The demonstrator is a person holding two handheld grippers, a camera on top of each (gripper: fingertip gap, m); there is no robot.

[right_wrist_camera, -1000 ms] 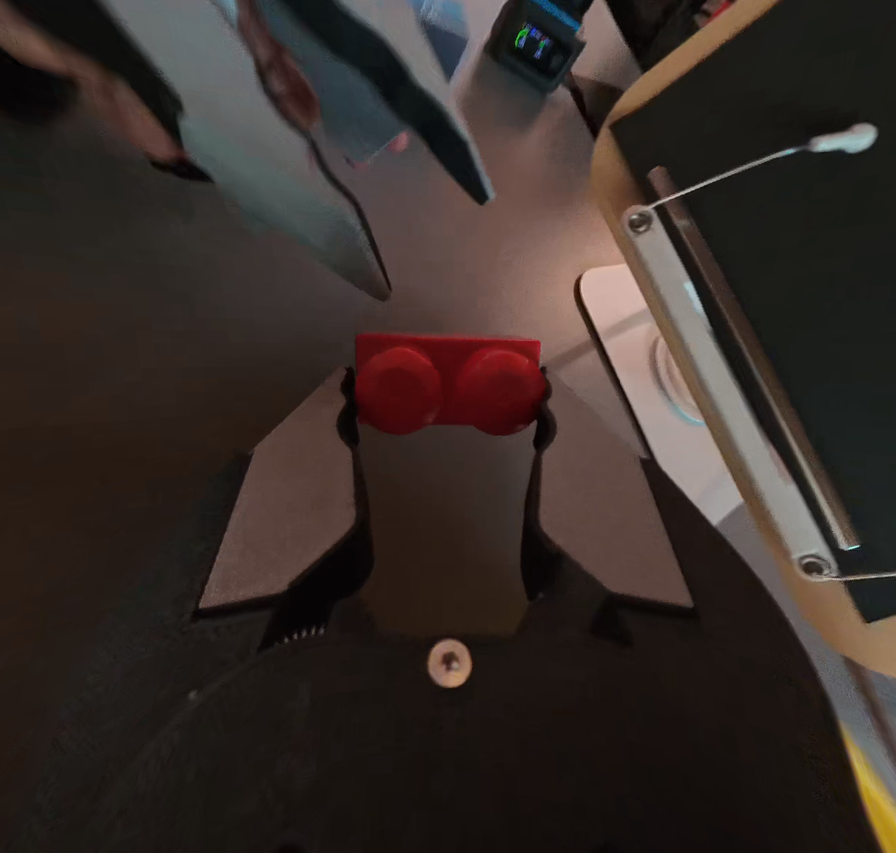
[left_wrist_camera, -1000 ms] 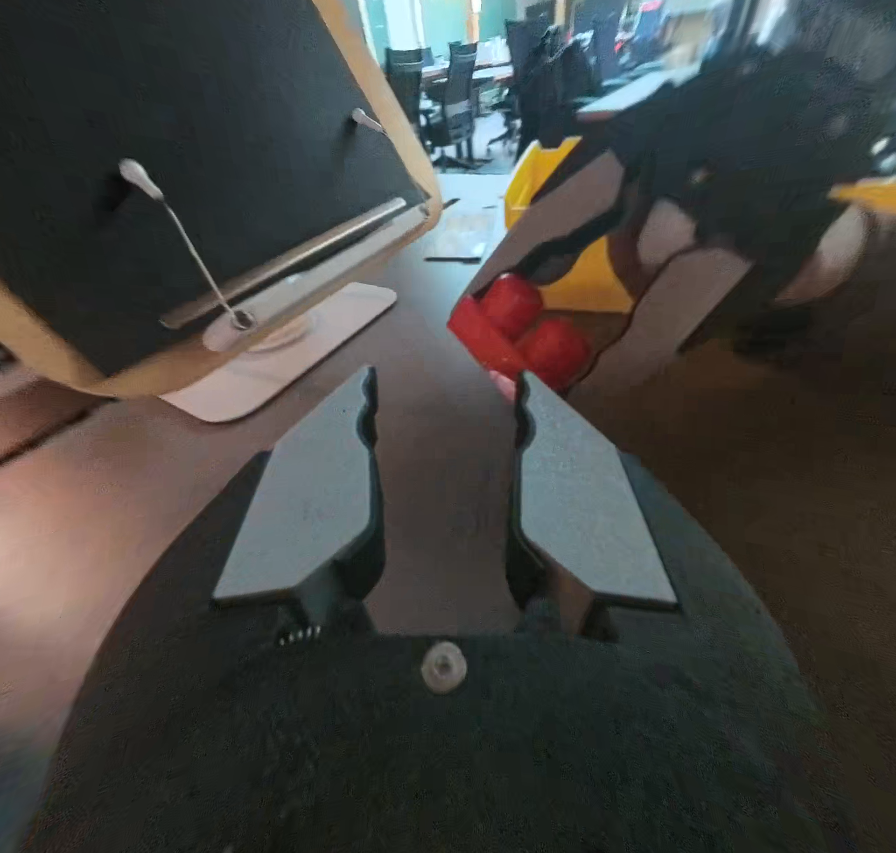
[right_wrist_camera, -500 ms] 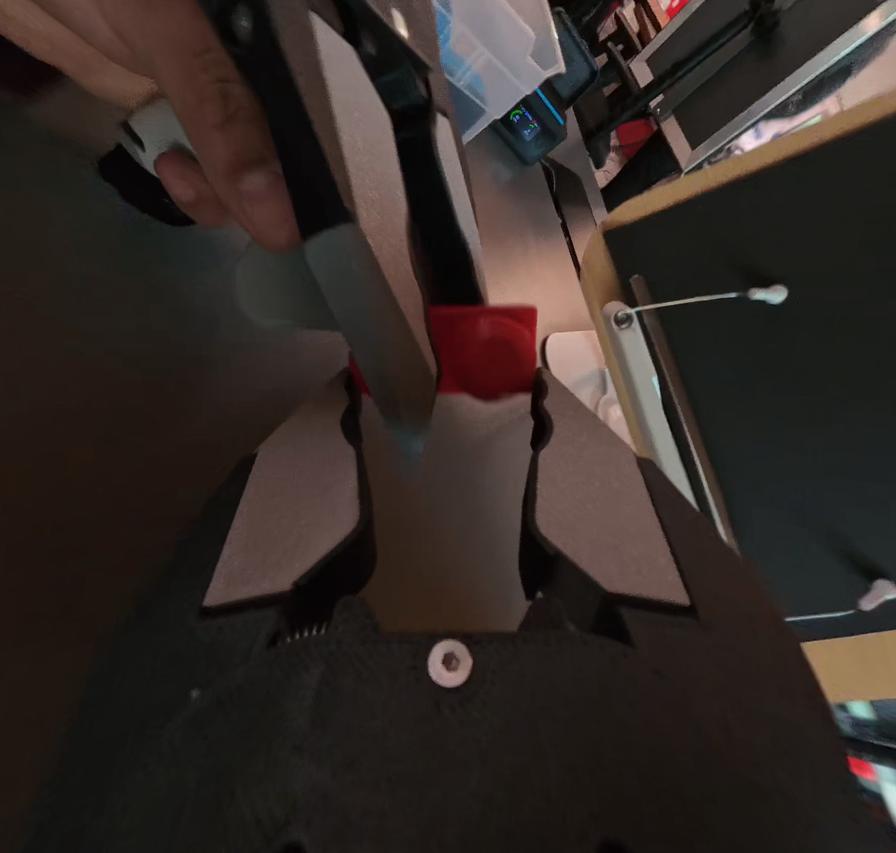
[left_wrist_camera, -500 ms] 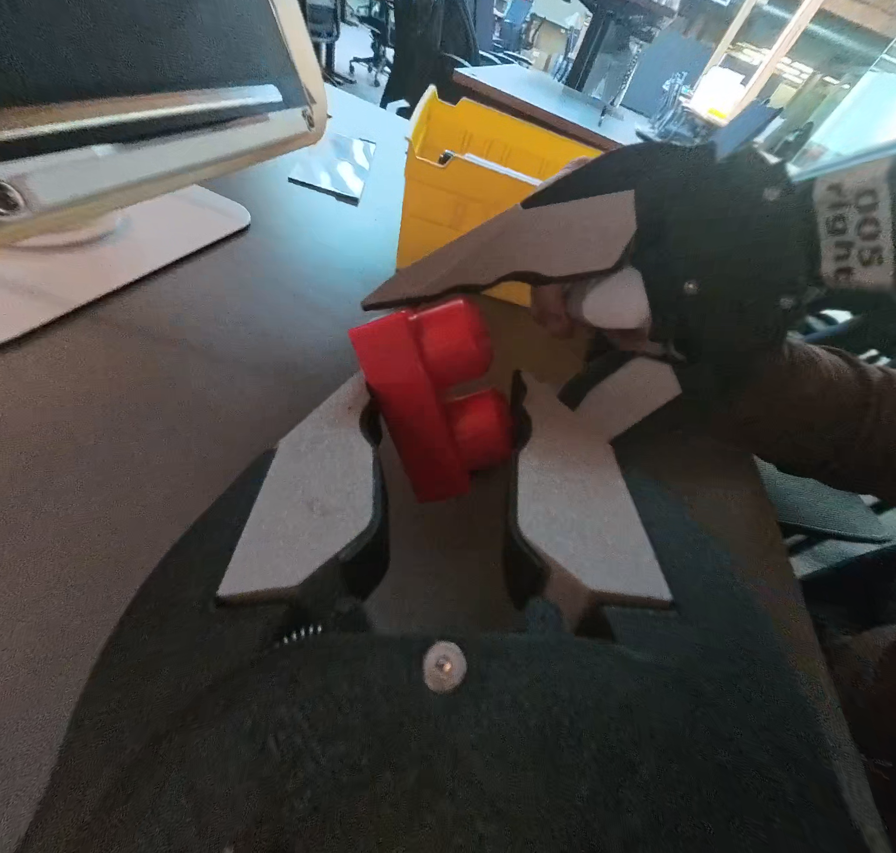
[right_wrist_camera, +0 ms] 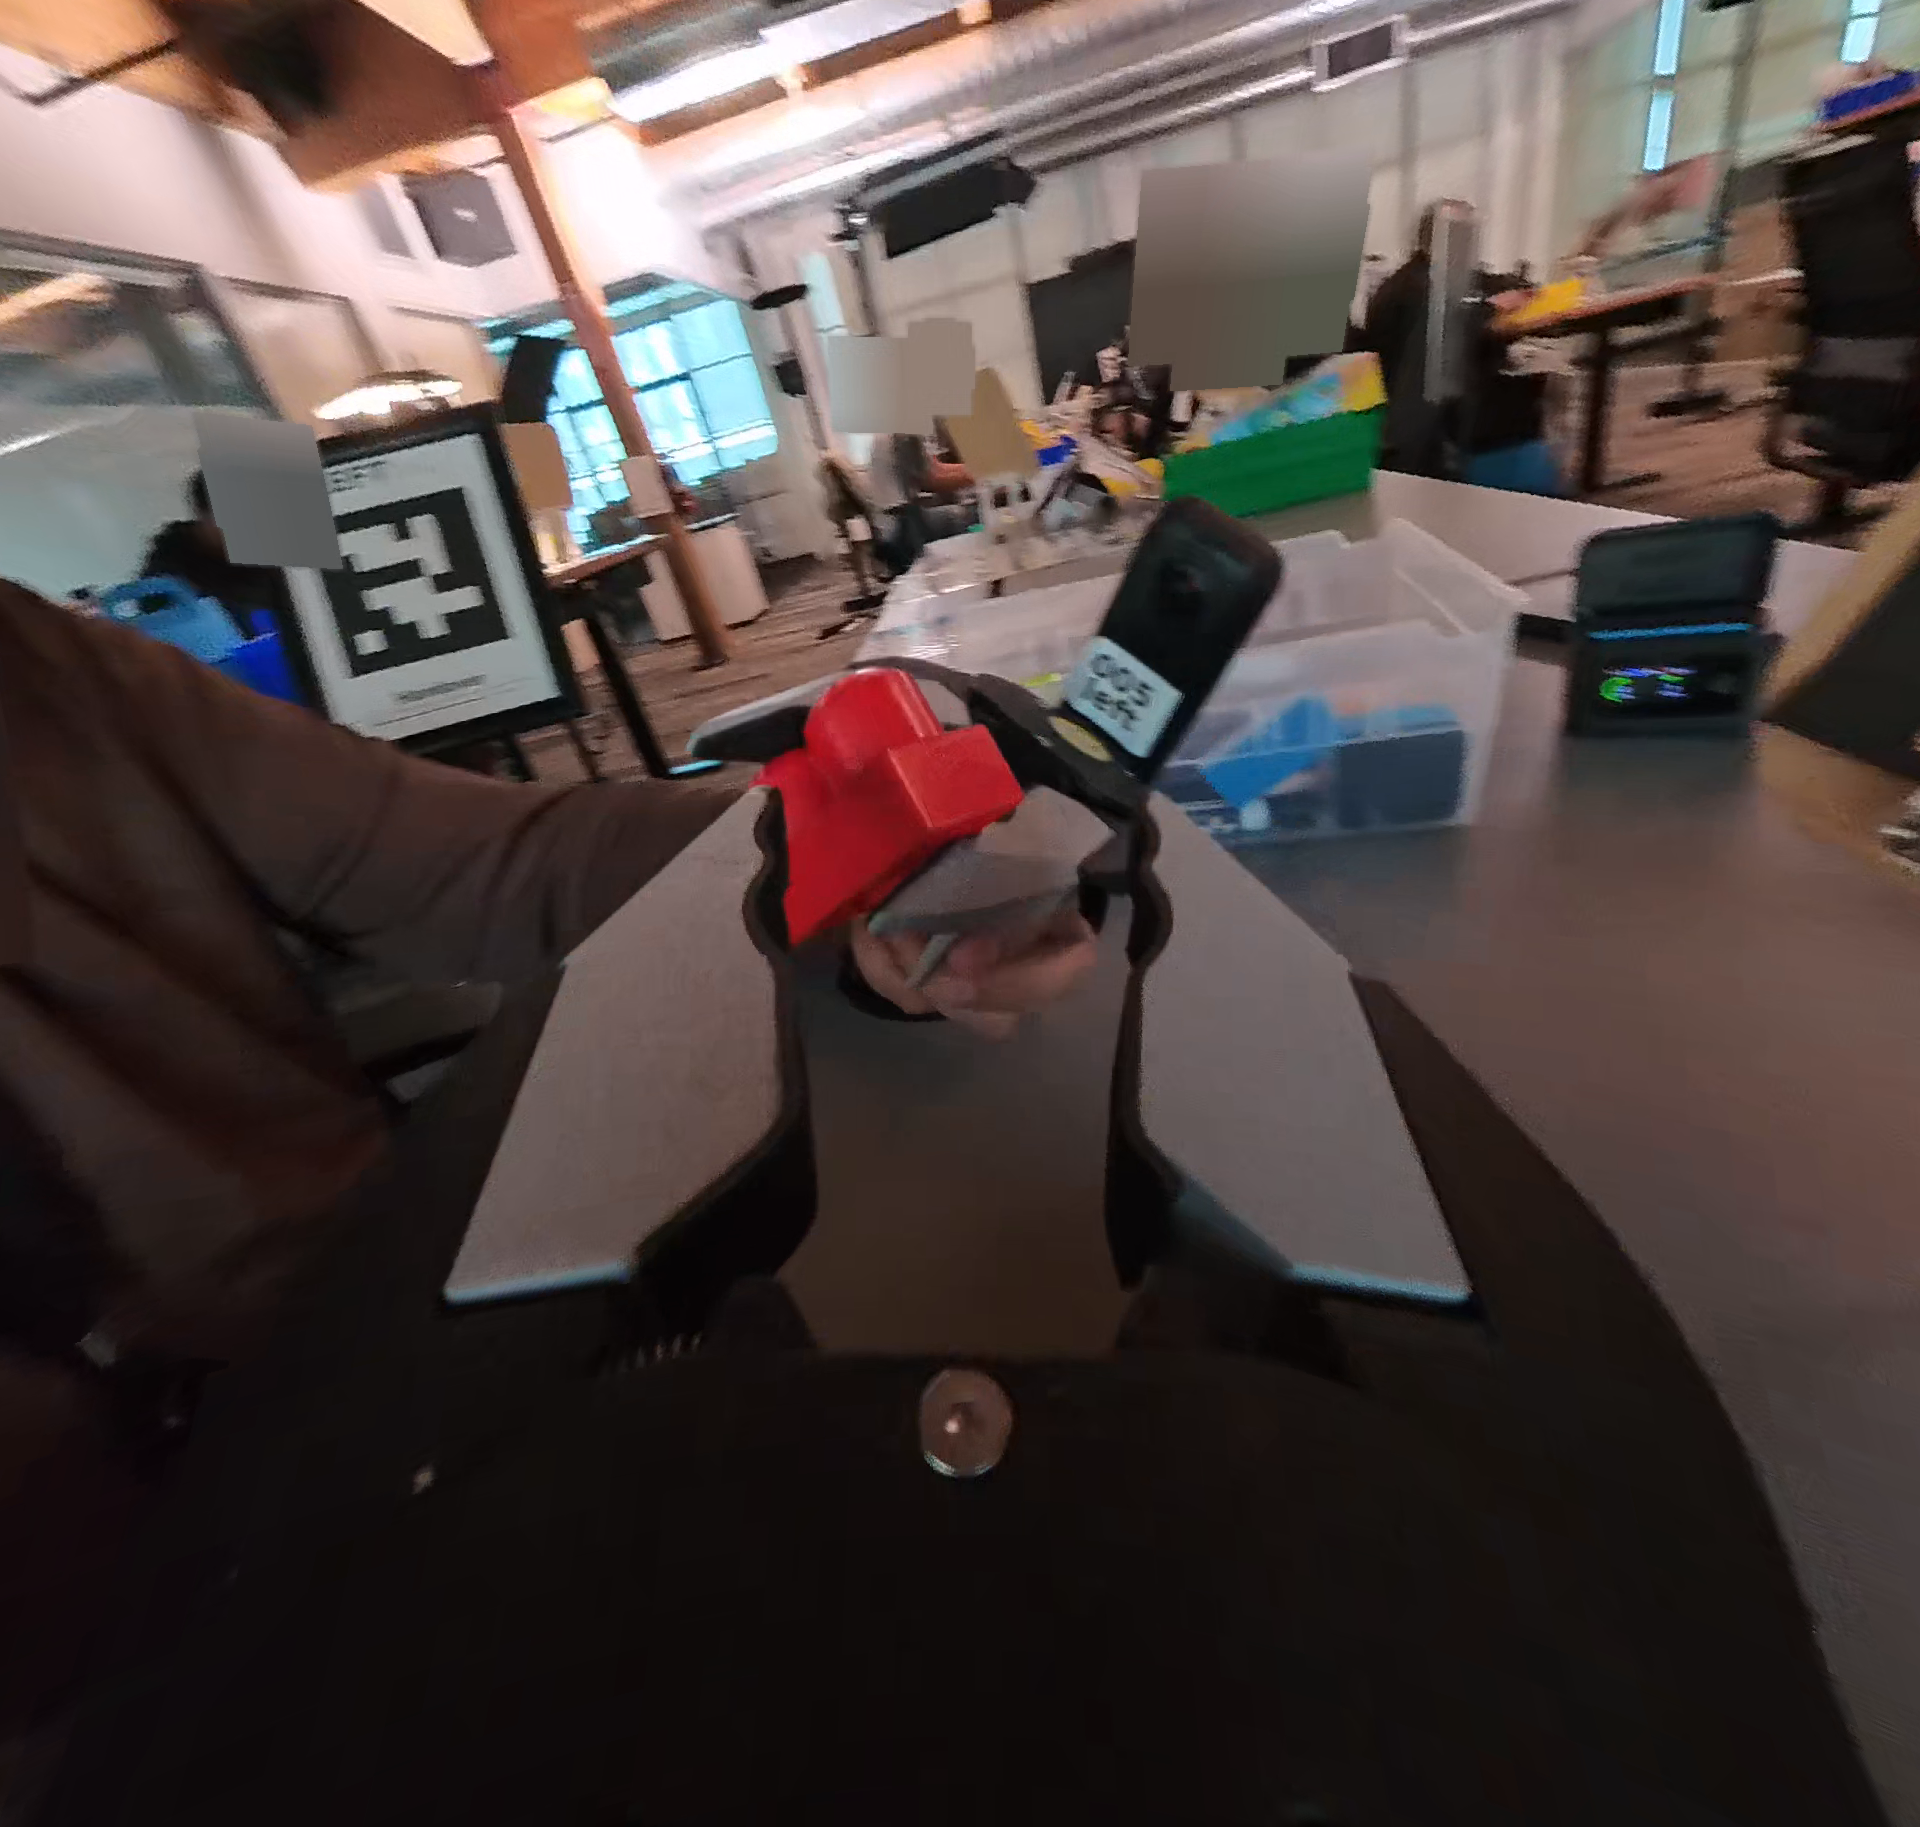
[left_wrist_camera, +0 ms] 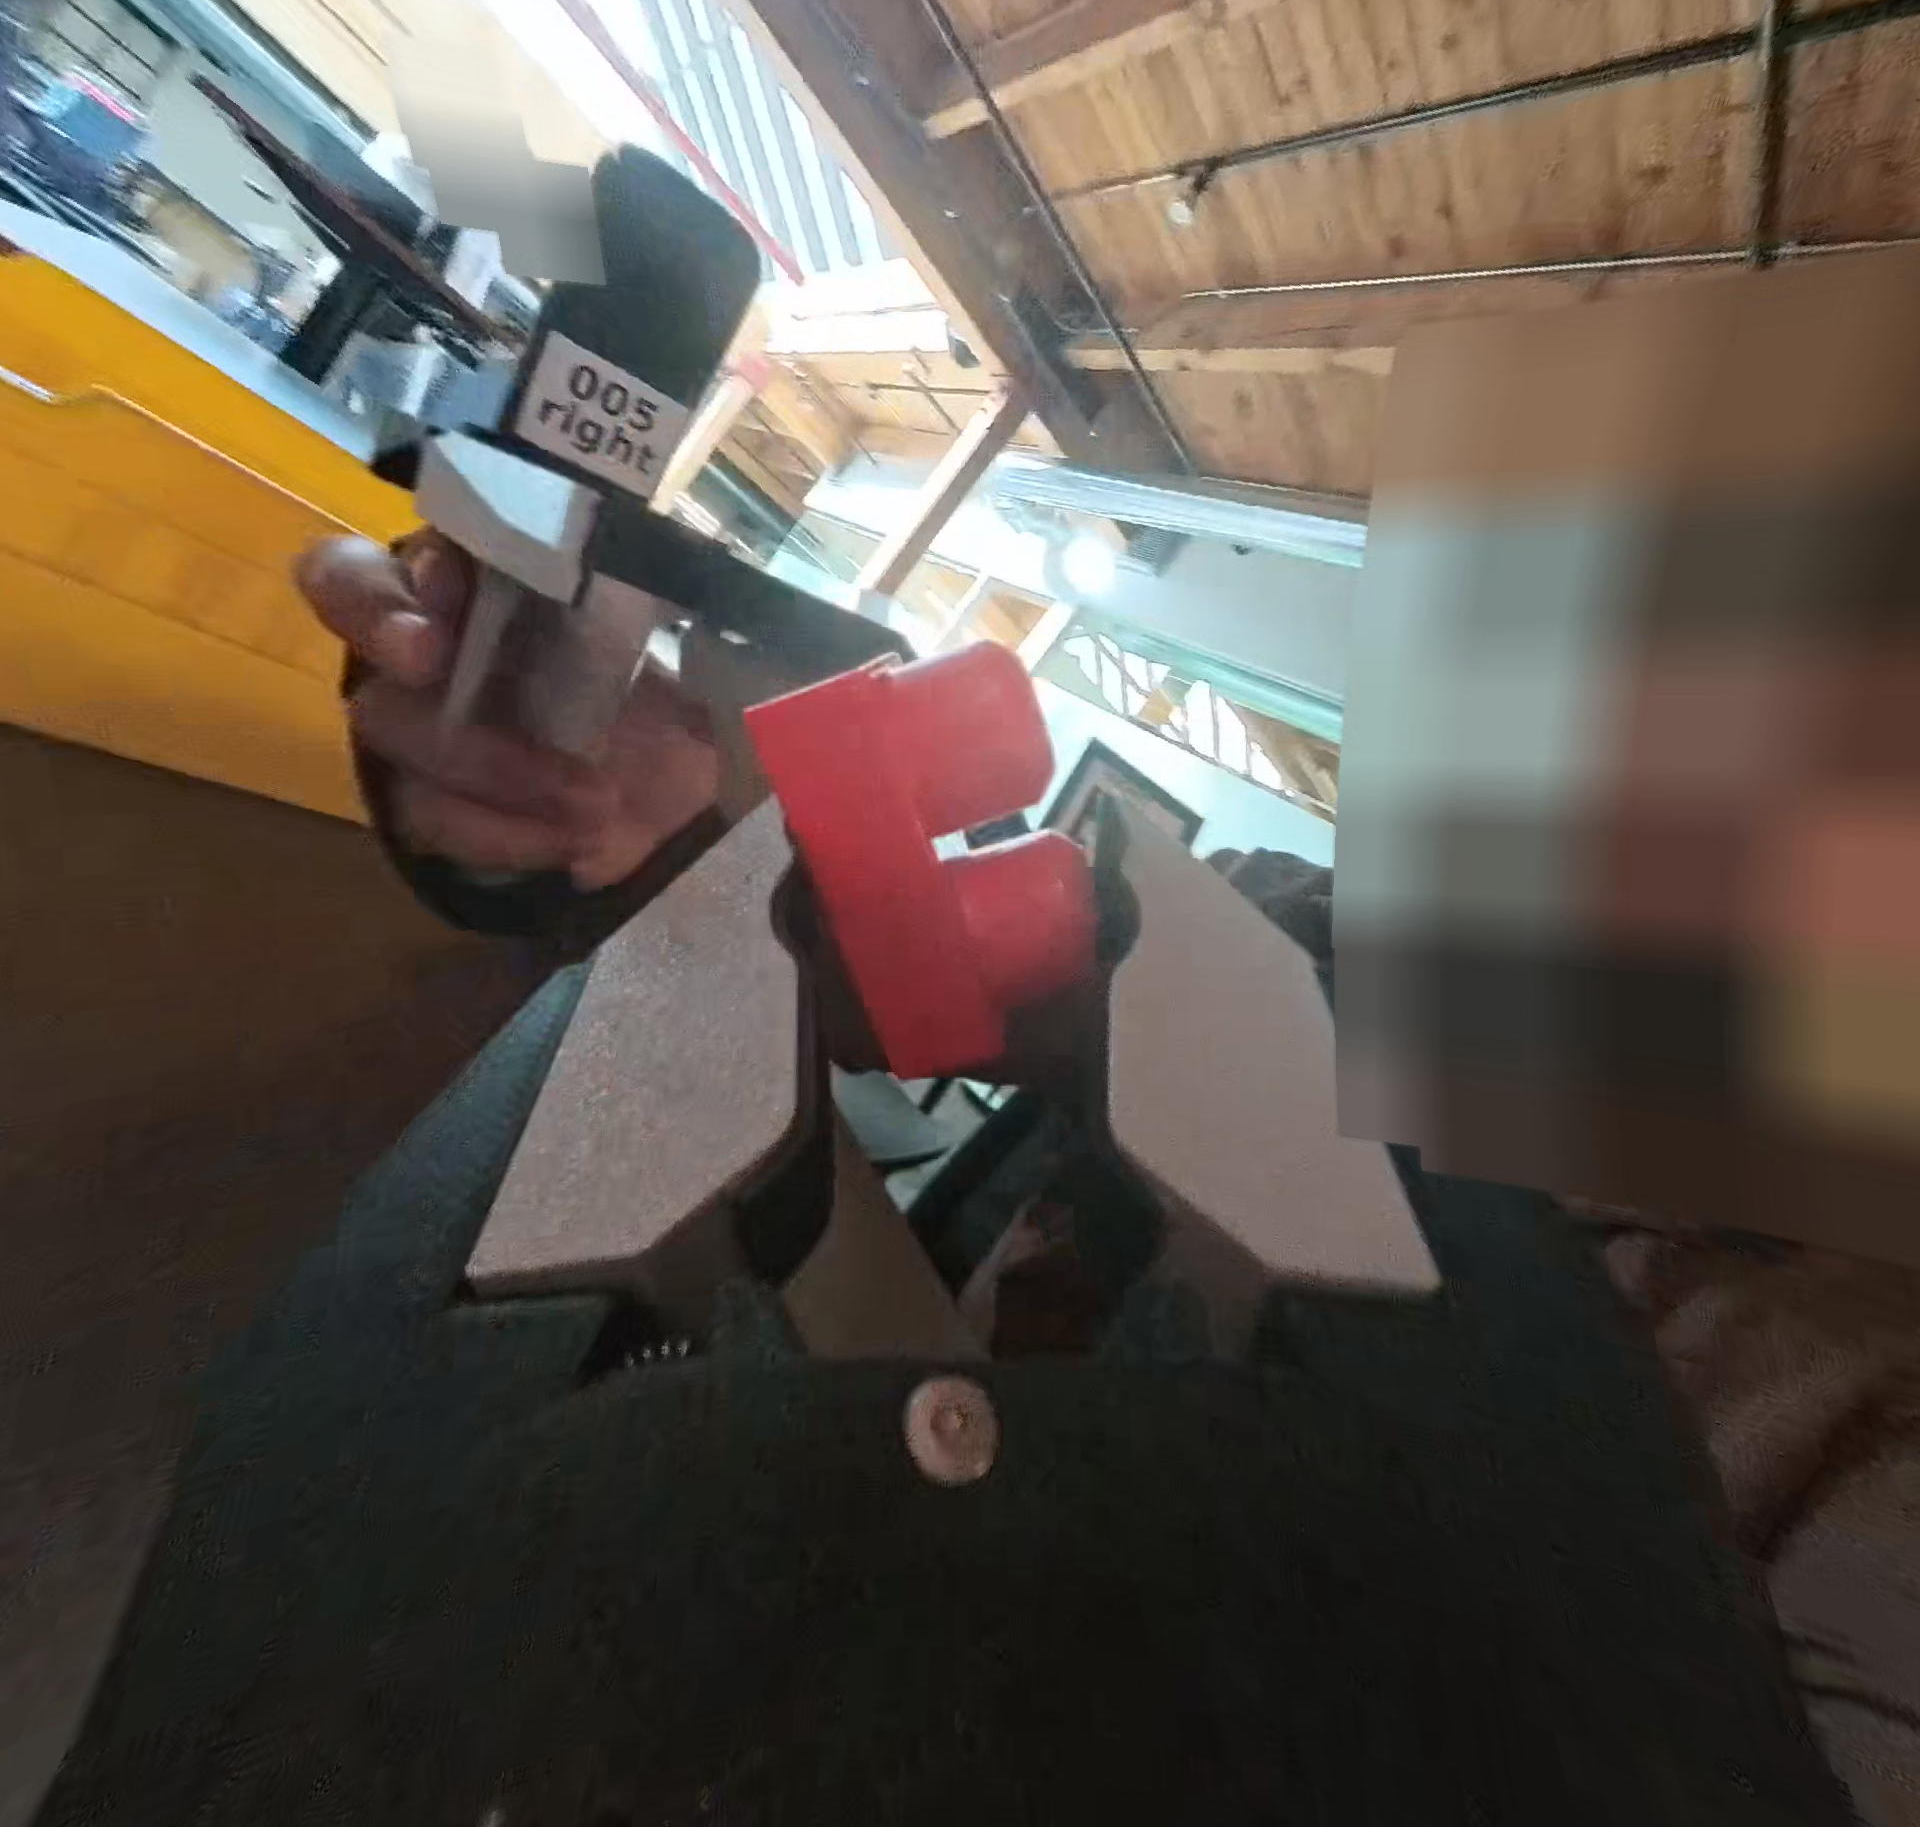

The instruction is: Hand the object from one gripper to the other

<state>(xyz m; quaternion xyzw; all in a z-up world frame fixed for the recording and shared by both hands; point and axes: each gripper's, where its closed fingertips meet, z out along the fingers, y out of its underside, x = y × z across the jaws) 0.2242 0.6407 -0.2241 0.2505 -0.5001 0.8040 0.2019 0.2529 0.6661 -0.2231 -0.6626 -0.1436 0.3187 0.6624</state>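
Note:
A red two-stud brick sits between the fingers of my left gripper, which is shut on it across base and stud and holds it up in the air. In the right wrist view the brick sits at the tips of my right gripper. It lies against that gripper's left fingertip and is clear of the right one. The right gripper's jaws stand wide and grip nothing. The left gripper's grey fingers clamp the brick from above and below. The right gripper's body, in a hand, shows at upper left in the left wrist view.
A yellow bin stands at the left. A clear plastic tub with blue parts and a small black device sit on the dark table. A brown sleeve fills the left side. A marker board stands behind.
The brick has passed from the right gripper to the left. The right gripper has let go, and both grippers have lifted and tilted up away from the table.

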